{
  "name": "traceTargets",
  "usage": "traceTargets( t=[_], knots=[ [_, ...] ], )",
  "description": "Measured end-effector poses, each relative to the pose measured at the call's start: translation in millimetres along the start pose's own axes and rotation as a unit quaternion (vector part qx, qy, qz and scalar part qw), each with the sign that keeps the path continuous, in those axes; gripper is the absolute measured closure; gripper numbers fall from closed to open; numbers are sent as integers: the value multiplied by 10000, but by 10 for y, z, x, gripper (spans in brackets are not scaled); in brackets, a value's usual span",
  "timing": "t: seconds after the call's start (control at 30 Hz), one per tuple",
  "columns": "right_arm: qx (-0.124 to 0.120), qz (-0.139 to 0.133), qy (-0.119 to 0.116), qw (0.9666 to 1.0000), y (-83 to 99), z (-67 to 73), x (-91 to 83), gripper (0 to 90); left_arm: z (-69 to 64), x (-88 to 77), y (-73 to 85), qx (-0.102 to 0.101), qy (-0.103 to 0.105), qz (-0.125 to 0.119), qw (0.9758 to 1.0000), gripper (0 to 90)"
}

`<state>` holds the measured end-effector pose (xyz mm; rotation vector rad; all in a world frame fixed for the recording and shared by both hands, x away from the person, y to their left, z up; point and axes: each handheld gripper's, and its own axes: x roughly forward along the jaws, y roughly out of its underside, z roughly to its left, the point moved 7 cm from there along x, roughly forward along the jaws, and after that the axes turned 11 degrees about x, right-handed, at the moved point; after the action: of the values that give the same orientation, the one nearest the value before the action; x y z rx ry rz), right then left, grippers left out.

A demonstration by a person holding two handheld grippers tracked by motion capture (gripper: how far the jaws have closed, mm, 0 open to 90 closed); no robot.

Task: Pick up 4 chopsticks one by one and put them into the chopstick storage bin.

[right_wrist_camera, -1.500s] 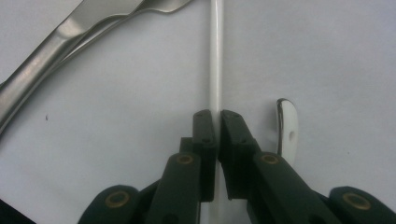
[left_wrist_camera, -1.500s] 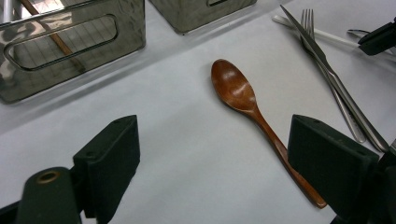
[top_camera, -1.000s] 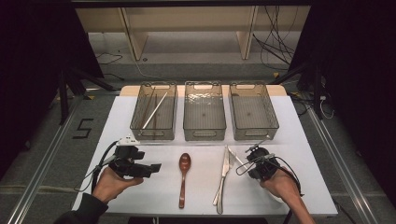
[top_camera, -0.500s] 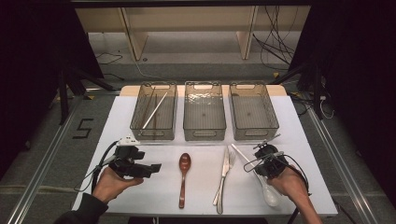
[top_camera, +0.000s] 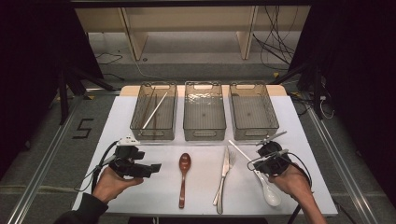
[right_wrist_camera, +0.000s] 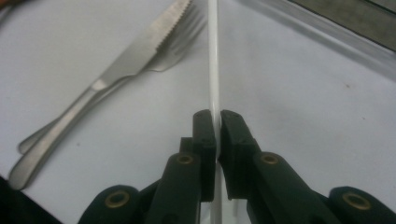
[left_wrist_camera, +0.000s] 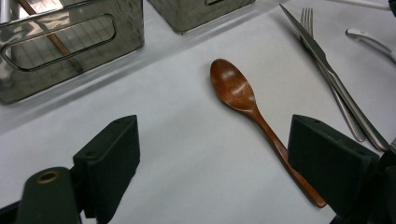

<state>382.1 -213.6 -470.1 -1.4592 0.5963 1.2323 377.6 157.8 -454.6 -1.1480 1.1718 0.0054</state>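
While the white ceramic spoon (top_camera: 266, 186) is clamped by its thin handle between the closed jaws of the right gripper (right_wrist_camera: 216, 128), its bowl is seen in the high view near the front right of the white table (top_camera: 201, 205), beneath the person's right hand (top_camera: 292, 182). The handle is shown running straight up between the black pads (right_wrist_camera: 205, 135) in the right gripper view, with a steel knife (right_wrist_camera: 135, 56) and a fork (right_wrist_camera: 177, 44) lying side by side to the left of it. The left gripper (left_wrist_camera: 212, 168) is held low over the table with its jaws wide apart and nothing between them; a brown wooden spoon (left_wrist_camera: 252, 109) is seen lying ahead of it, bowl toward the bins. Three clear plastic bins (top_camera: 204, 133) are lined up across the back of the table, and chopsticks (top_camera: 155, 109) are held in the left one
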Motion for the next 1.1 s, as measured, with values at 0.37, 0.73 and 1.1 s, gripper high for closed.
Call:
traceTargets(
  t=[0.37,0.73,1.1],
  knots=[
    [-511,-22,-444,9977,-89,413,-14,860,-53,109,9,210,-46,172,9996,166],
    [-981,176,-808,9917,-130,828,83,860,-206,207,-35,527,57,222,9983,166],
    [-1370,293,-1019,9849,-126,1135,147,860,-438,363,-107,1119,230,306,9930,172]
  ],
)
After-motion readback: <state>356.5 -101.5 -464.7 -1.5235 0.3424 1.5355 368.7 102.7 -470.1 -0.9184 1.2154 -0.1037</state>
